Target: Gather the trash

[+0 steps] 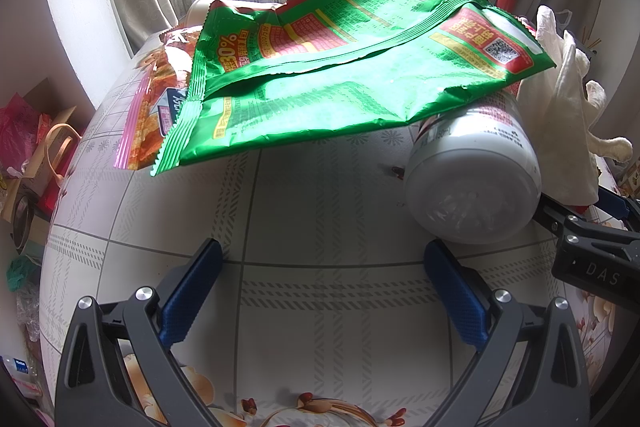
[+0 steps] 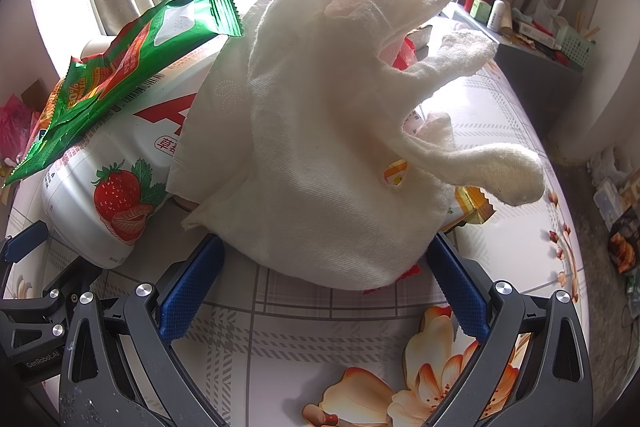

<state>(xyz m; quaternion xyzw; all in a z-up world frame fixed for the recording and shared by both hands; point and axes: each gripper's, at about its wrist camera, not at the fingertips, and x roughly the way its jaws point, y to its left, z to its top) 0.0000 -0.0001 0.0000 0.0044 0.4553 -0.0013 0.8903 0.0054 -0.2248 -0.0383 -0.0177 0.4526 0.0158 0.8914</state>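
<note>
A green snack bag [image 1: 340, 67] lies across a white strawberry-drink bottle [image 1: 476, 183] that rests on its side on the table. My left gripper [image 1: 322, 259] is open and empty, just short of the bag, with the bottle at its right finger. In the right wrist view a white cloth glove [image 2: 332, 131] lies in a heap over other wrappers, beside the bottle [image 2: 120, 171] and the green bag [image 2: 132, 67]. My right gripper [image 2: 324, 255] is open, its blue fingers at either side of the glove's near edge.
An orange snack packet [image 1: 160, 99] and a white cup [image 1: 200, 11] lie behind the green bag. A yellow wrapper [image 2: 476, 207] peeks from under the glove. The tablecloth [image 1: 320, 211] is flowered. Cluttered shelves [image 2: 552, 39] stand right; bags [image 1: 28, 147] on the floor left.
</note>
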